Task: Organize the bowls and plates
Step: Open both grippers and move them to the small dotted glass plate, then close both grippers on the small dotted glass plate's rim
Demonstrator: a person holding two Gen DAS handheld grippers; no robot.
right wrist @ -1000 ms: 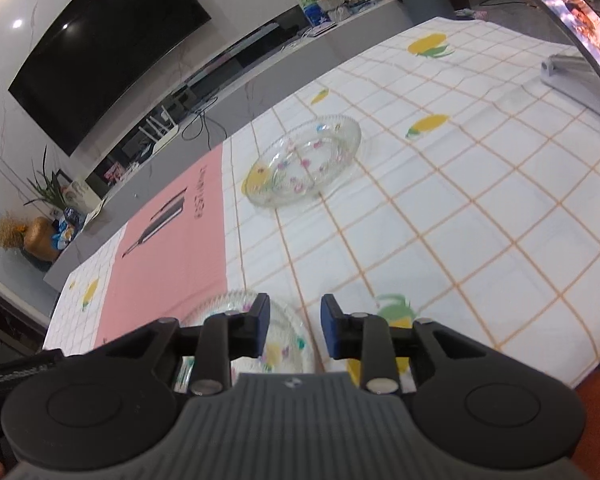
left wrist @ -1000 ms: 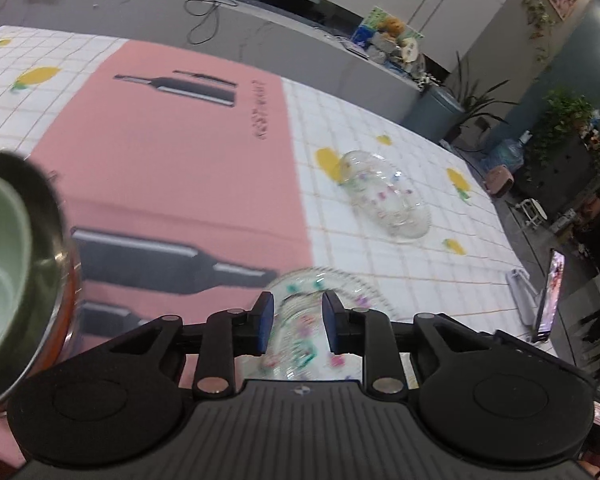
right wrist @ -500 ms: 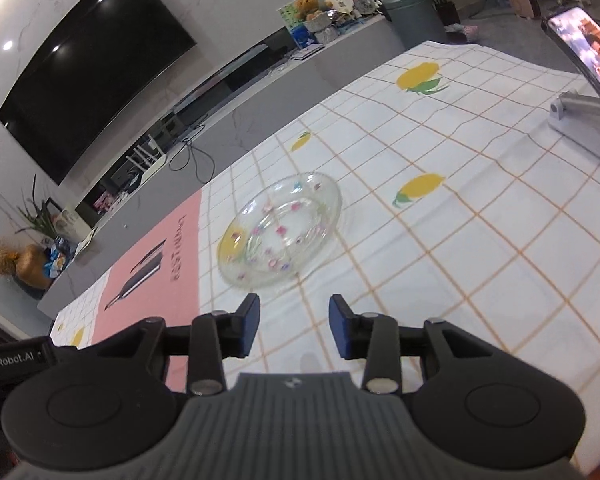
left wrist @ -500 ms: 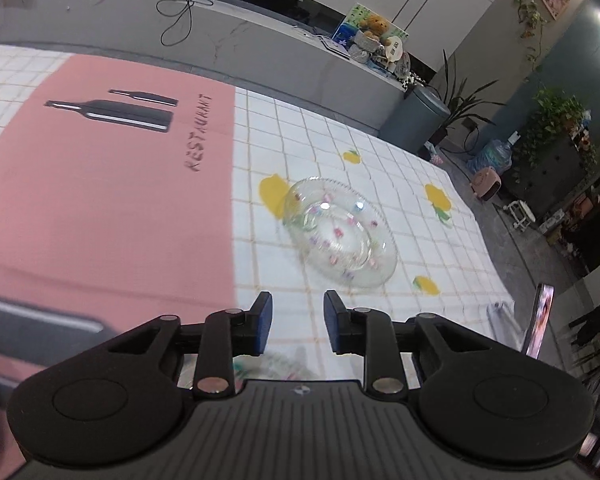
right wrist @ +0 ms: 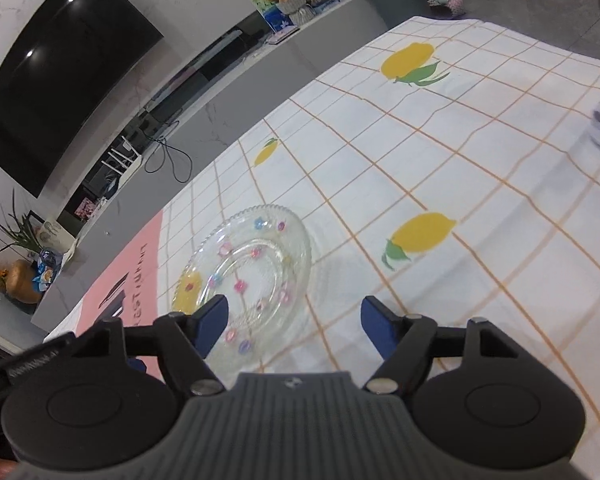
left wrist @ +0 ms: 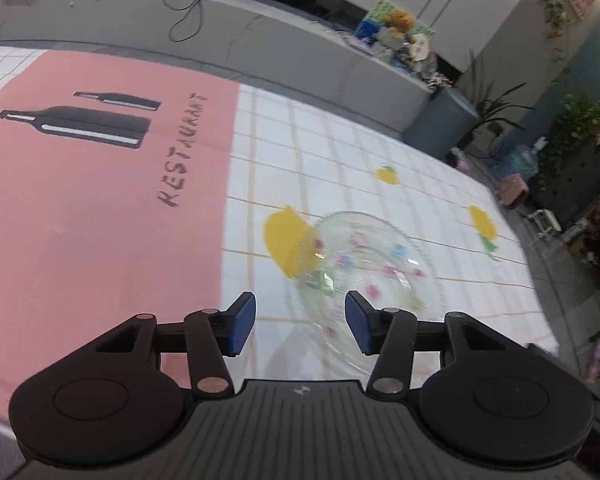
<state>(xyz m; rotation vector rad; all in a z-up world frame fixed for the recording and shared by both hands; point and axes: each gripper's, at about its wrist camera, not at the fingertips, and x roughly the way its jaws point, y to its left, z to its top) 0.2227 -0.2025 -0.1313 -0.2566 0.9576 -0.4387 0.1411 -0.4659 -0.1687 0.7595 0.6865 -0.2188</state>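
Left gripper (left wrist: 300, 322): fingers apart, just opened further, nothing held. The clear glass plate with coloured flower dots (left wrist: 364, 276) lies on the checked lemon-print tablecloth (left wrist: 340, 160), lower centre-right of the frame, beside the pink mat (left wrist: 100, 208).

Right gripper (right wrist: 294, 326): fingers wide, just opened further, empty; the plate (right wrist: 256, 268) lies at lower centre-left, its near rim between them.

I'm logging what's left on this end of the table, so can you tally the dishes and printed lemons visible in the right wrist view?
Clear glass plate: 1
Printed lemons on the tablecloth: 4 (one shows through the plate)
Total: 5
Both the left gripper and right gripper are open, nothing between their jaws.
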